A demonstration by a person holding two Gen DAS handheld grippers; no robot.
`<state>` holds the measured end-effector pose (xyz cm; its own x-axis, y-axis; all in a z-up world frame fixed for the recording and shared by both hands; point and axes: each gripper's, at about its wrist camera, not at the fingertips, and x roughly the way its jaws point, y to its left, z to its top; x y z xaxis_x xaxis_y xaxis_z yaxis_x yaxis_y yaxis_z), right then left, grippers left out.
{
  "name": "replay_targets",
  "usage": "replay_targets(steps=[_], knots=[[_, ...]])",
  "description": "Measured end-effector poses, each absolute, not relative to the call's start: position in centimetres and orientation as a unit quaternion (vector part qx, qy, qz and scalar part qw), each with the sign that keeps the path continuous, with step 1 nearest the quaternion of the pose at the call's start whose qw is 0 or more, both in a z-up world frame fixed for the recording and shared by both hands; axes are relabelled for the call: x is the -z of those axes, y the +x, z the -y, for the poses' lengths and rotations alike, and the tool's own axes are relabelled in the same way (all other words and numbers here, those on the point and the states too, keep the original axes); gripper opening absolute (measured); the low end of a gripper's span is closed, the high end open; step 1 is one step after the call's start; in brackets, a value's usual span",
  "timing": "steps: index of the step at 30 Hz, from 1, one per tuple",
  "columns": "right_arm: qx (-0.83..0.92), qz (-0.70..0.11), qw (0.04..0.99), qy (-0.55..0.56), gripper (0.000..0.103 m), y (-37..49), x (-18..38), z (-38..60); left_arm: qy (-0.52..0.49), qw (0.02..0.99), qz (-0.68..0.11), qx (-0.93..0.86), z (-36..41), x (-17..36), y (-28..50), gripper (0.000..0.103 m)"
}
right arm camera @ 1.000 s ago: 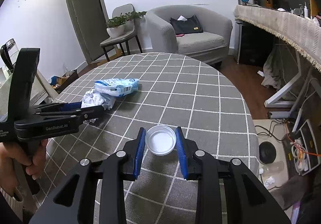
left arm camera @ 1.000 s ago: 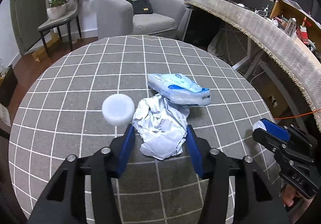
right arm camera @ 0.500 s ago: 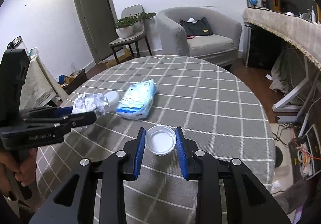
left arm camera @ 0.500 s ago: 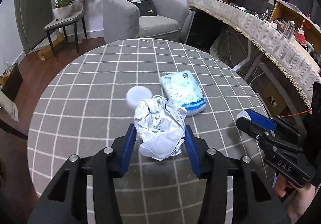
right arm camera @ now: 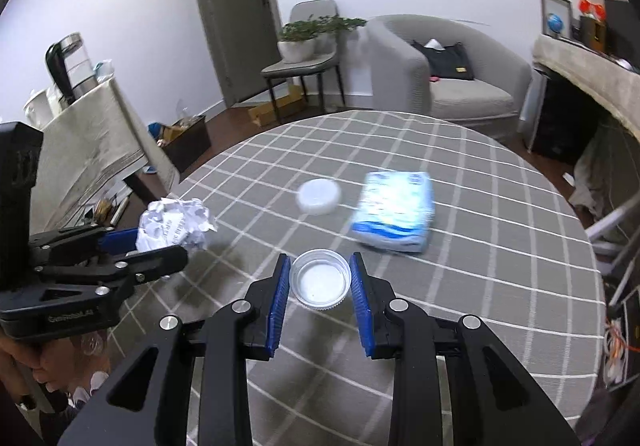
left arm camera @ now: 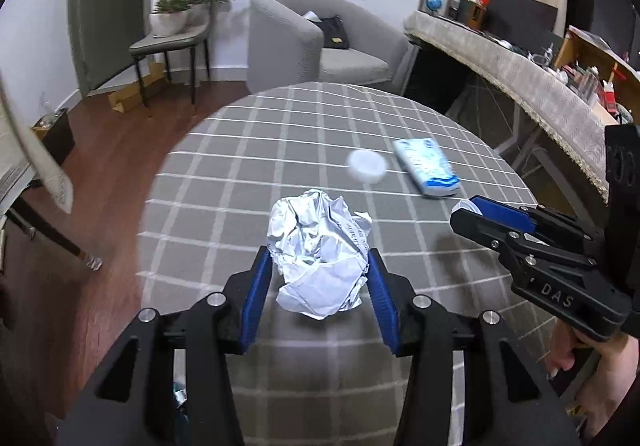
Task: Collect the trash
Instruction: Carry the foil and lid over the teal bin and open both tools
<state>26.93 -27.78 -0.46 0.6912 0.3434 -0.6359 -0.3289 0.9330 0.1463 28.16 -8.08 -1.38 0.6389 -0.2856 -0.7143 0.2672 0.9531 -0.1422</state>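
With the left claw (left arm camera: 318,274) clamped on the crumpled paper ball (left arm camera: 320,246) and the right claw (right arm camera: 320,282) gripping a clear plastic lid (right arm camera: 320,280), both loads hang above the surface (right arm camera: 500,246); no bin is visible.

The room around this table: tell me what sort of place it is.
Probably a living room or home office: a grey armchair with a black bag, a potted plant on a side chair, and a round table under a checked cloth.
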Motion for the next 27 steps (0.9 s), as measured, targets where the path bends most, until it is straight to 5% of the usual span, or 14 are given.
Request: replay_targets(steps=[14, 27], knots=[[-0.256, -0.350, 0.901, 0.004, 0.030, 26.8, -0.9, 19.1, -0.046, 0.925, -0.370, 0.077, -2.3, 1.3, 23.1, 0.050], [-0.308, -0.340, 0.888, -0.024, 0.030, 25.6, -2.5, 10.6, -0.084, 0.900, -0.427, 0.024, -9.8, 7.1, 21.3, 0.050]])
